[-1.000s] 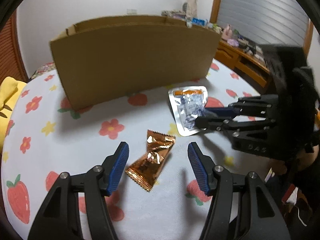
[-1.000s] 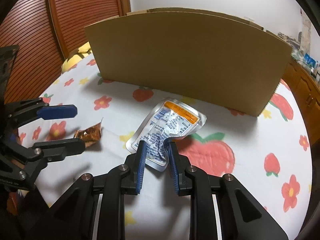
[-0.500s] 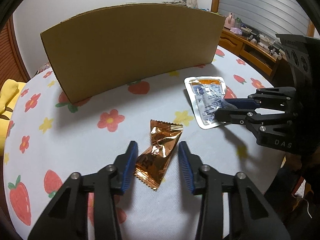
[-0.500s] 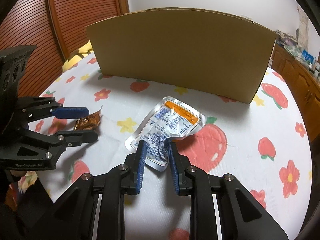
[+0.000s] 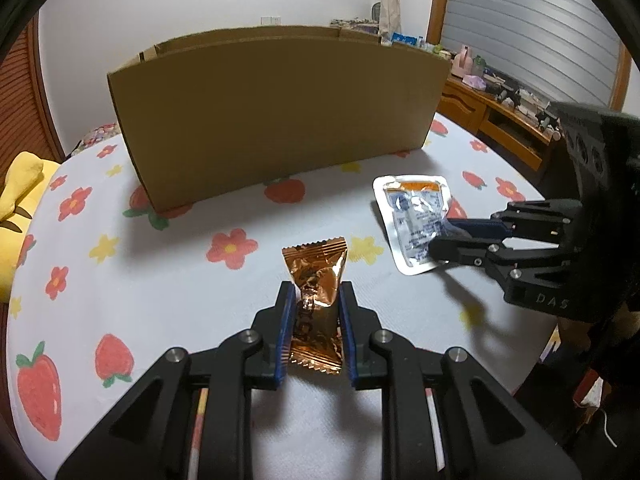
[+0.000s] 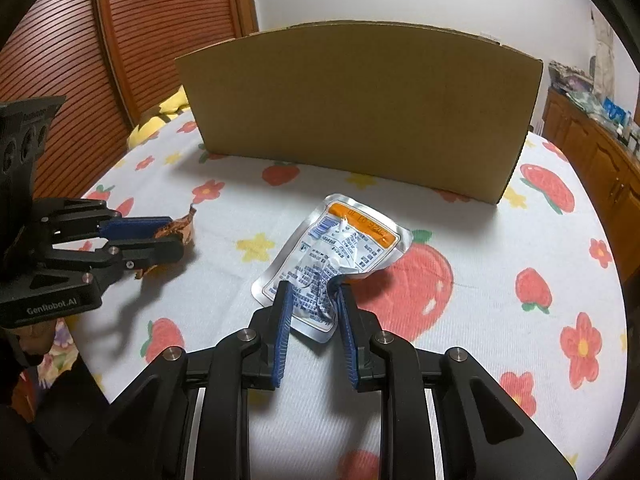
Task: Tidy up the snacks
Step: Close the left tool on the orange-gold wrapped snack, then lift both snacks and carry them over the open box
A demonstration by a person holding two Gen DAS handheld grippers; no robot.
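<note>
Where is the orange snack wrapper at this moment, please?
In the left wrist view, the orange snack wrapper sits bottom-centre, clamped in the left gripper, in front of the cardboard box, left of the silver pouch.

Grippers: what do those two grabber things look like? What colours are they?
Both are black plastic with silver bolts and ridged blue pads inside the fingers. The left gripper carries white "GenRobot.AI" lettering on its side. The right gripper reads "DAS". Each has a boxy black block behind it with round holes.

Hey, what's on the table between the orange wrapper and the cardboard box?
Nothing but bare flowered tablecloth between the orange wrapper and the cardboard box, in the left wrist view.
</note>
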